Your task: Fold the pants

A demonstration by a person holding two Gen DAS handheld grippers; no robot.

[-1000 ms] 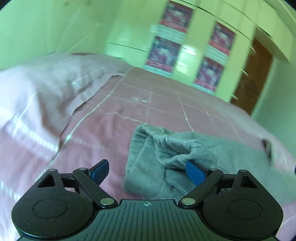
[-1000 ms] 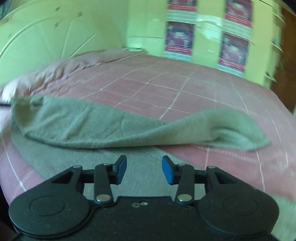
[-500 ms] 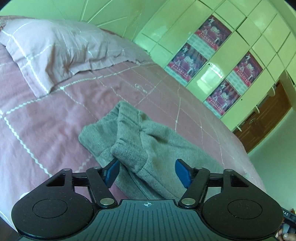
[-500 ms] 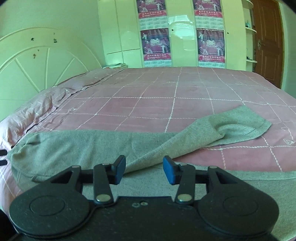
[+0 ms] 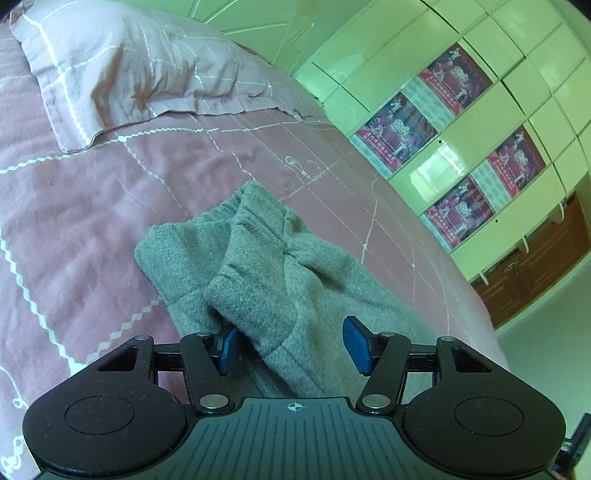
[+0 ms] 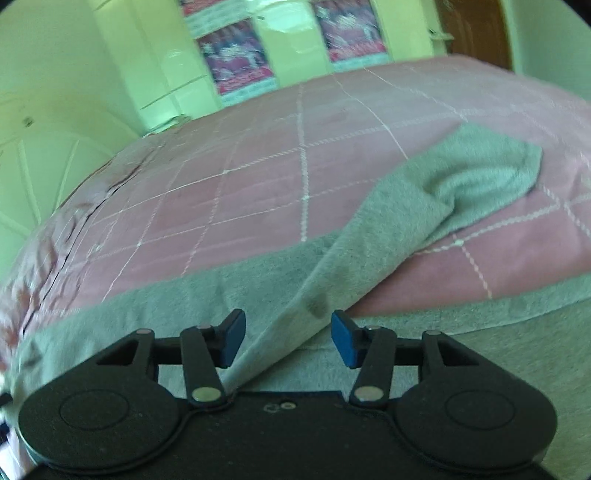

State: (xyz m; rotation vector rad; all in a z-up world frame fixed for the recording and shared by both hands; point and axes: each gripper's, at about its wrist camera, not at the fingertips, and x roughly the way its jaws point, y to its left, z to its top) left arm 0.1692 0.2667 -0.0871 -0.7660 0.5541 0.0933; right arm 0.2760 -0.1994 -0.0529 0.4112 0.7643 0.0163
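Grey fleece pants [image 5: 280,266] lie crumpled on a pink bed cover [image 5: 74,221], the gathered waistband [image 5: 258,210] pointing away from me. My left gripper [image 5: 291,347] straddles a thick fold at the waist end. Its jaws are closing; the left pad [image 5: 227,345] is tucked against the fold, the right pad [image 5: 356,349] stands clear above the cloth. In the right wrist view one pant leg [image 6: 424,206] runs up to the right with its hem on the cover. My right gripper [image 6: 288,338] hovers astride that leg's raised ridge. Its jaws are opening, both pads apart from the cloth.
A pink pillow [image 5: 129,66] lies at the head of the bed, with a pale headboard [image 6: 37,166] behind. Light green wardrobe doors with posters [image 5: 443,122] stand beyond the bed. A brown door [image 6: 476,29] is at the far right.
The left gripper rolled and moved in on the waist fold, its jaws narrowing around it. The right gripper rolled and dropped nearer the leg, its jaws widening slightly.
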